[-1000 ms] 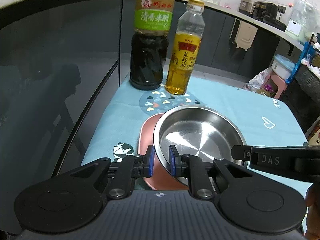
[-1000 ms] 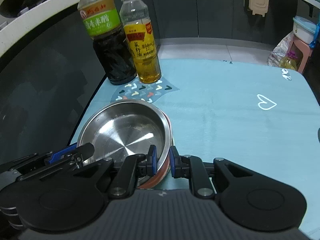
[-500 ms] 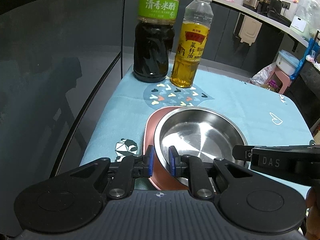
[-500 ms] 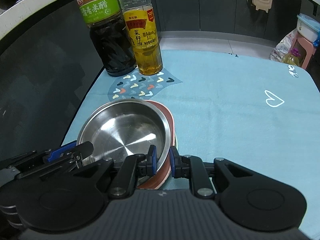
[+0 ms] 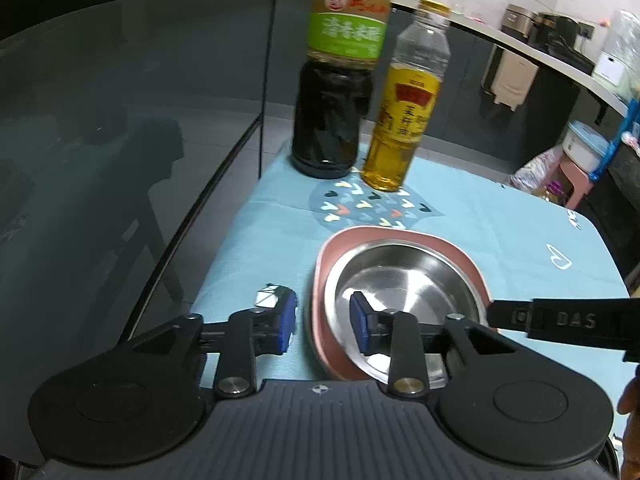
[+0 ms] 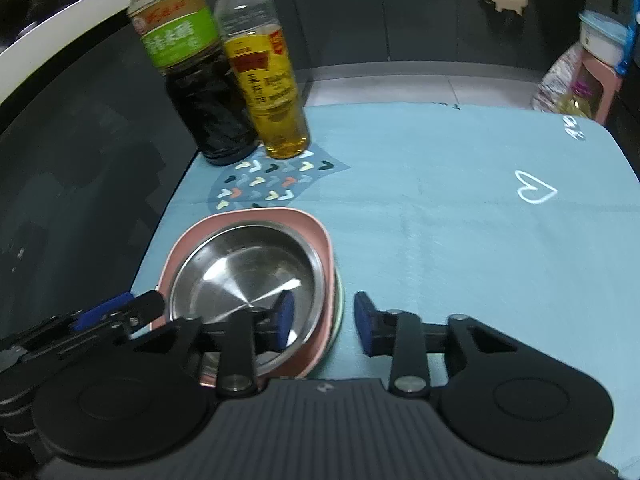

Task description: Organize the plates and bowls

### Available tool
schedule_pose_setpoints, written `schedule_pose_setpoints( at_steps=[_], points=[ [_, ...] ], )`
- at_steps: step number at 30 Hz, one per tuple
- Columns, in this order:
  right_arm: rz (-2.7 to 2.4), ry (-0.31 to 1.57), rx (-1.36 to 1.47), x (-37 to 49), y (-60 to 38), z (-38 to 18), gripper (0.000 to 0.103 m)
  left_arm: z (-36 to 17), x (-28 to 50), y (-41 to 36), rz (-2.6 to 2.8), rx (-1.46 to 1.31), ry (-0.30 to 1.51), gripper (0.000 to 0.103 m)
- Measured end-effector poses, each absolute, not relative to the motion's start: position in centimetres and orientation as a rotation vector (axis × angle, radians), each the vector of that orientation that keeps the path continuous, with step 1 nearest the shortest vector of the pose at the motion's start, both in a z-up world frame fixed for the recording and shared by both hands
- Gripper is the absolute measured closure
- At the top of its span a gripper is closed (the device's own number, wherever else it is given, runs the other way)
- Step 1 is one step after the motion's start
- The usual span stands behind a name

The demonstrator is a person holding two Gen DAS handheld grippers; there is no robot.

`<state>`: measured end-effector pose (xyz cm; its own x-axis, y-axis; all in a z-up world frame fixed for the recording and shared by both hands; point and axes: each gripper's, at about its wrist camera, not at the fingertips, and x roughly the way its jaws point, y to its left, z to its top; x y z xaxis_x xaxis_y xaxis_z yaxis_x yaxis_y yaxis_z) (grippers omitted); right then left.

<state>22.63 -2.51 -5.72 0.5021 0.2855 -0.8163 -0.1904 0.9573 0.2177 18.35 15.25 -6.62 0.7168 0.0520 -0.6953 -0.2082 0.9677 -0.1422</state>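
A steel bowl point(image 5: 404, 280) point(image 6: 248, 276) sits nested in a pink plate point(image 5: 400, 234) point(image 6: 256, 214) on the teal cloth. Under the pink plate a pale green rim point(image 6: 341, 308) shows. My left gripper point(image 5: 322, 322) straddles the stack's left rim. One blue pad is outside the plate and the other is inside the bowl. Its jaws are opening and neither pad presses on the rim. My right gripper point(image 6: 324, 322) straddles the right rim the same way, with its jaws opening and its pads off the dishes. Its black finger point(image 5: 560, 320) reaches in from the right in the left wrist view.
A dark vinegar bottle point(image 5: 332, 120) point(image 6: 200, 92) with a green label and a yellow oil bottle point(image 5: 404, 120) point(image 6: 268, 80) stand at the cloth's far left corner. The table's left edge point(image 5: 224, 248) runs close beside the stack. The teal cloth point(image 6: 480, 240) stretches to the right.
Both grippers were shut on the stack's rims. Both pairs of jaws have now spread apart and let the rims go. The stack rests on the cloth.
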Motion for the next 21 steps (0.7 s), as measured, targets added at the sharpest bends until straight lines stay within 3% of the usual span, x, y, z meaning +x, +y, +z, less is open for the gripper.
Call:
schedule_pose_setpoints(
  at_steps=[21],
  points=[
    [0.321, 1.105, 0.16, 23.6, -2.5, -7.6, 0.068, -8.7, 19.5, 15.2, 0.123, -0.24, 0.834, 0.071]
  ],
)
